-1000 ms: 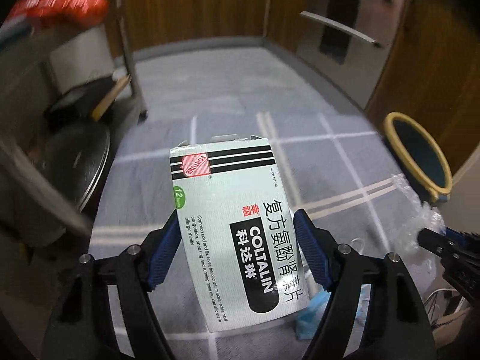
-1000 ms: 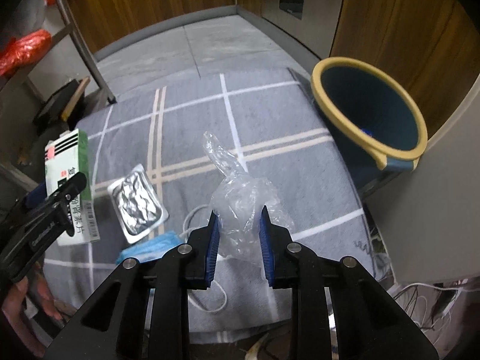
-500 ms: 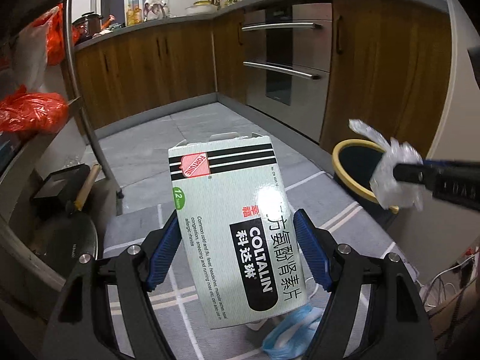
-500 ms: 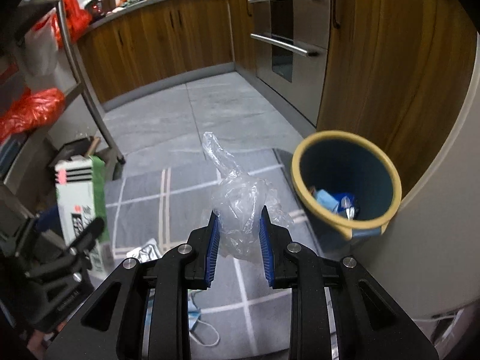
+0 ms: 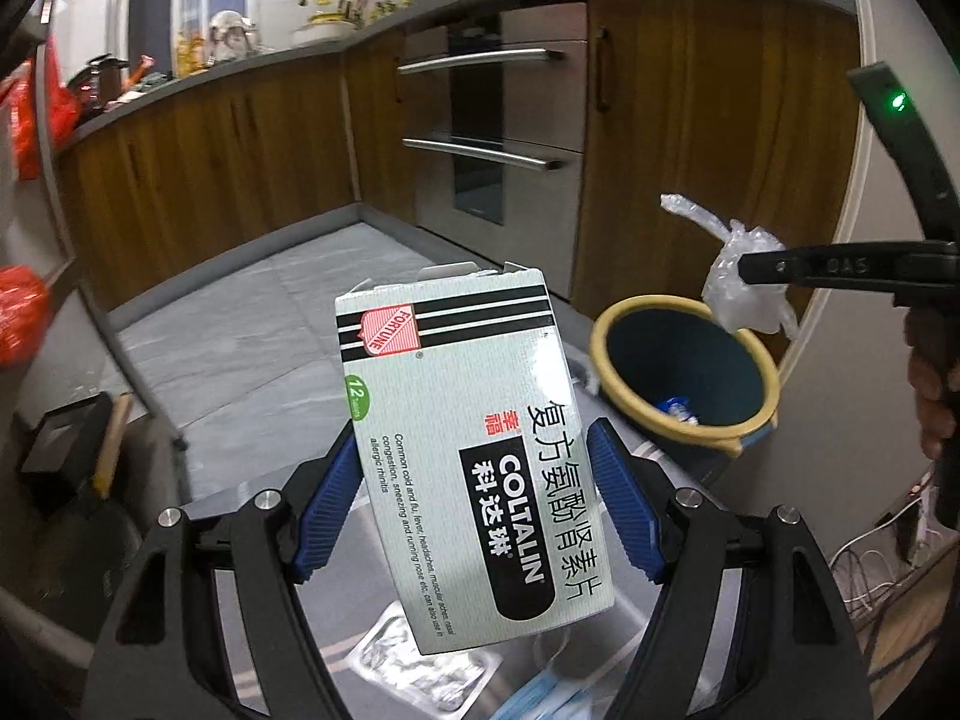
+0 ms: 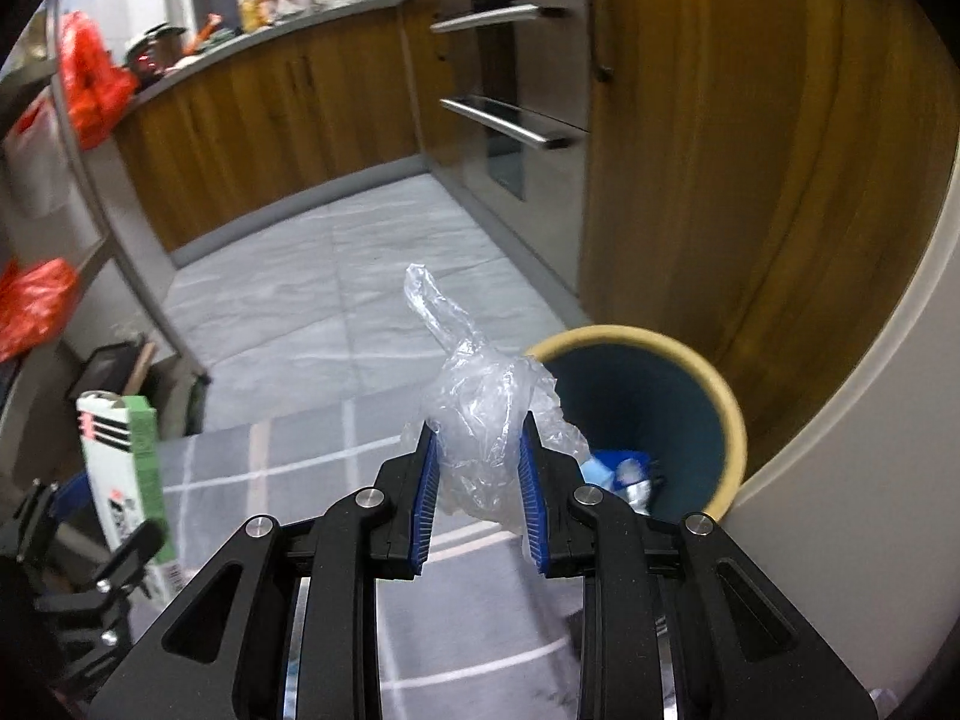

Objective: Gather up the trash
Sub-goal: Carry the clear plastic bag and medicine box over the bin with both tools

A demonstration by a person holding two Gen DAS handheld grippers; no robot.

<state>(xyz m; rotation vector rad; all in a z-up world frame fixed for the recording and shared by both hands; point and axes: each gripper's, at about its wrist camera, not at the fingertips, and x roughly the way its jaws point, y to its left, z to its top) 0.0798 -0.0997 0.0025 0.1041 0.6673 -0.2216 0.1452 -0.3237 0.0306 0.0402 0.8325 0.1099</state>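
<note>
My left gripper is shut on a white and green Coltalin medicine box, which stands upright between the blue pads above the rug. The right gripper is shut on a crumpled clear plastic bag whose twisted tail points up. A teal bin with a yellow rim stands on the floor just beyond and to the right of that bag, with some trash at its bottom. In the left wrist view the right gripper holds the bag over the far rim of the bin. The box shows at the left of the right wrist view.
A foil blister pack and a blue face mask lie on the grey checked rug. Wooden cabinets and an oven stand behind the bin. A rack with red bags is at the left; cables lie at the right.
Both grippers have risen from the rug and tipped up, each keeping its hold. The right gripper with the bag has come close to the bin; cabinets and oven now fill the background.
</note>
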